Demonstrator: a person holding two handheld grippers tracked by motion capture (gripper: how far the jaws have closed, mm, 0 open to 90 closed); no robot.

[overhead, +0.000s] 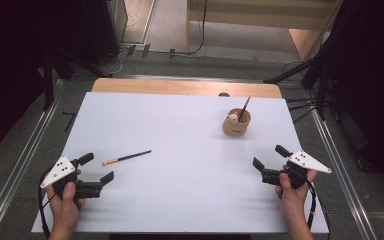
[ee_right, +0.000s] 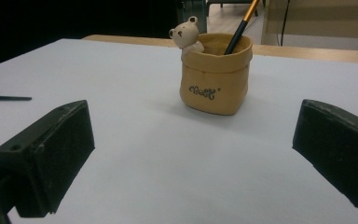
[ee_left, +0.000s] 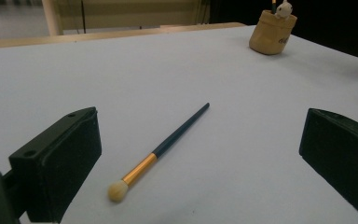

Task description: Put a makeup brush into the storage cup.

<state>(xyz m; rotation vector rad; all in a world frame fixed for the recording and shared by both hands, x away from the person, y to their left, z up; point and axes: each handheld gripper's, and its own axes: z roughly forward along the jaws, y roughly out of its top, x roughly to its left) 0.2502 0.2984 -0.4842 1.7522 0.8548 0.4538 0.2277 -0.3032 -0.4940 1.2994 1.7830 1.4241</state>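
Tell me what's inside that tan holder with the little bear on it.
A dark-handled brush with a gold band stands tilted in the tan holder, handle up. The bear figure peeks over the rim. The brush's lower end and the holder's bottom are hidden by its wall.

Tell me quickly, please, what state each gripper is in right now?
Left gripper: open, holding nothing; the brush lies on the table ahead of it.
Right gripper: open, holding nothing; faces the pot.

The pot (ee_right: 216, 74) hides its brush's (ee_right: 242, 25) head (handle top cropped).
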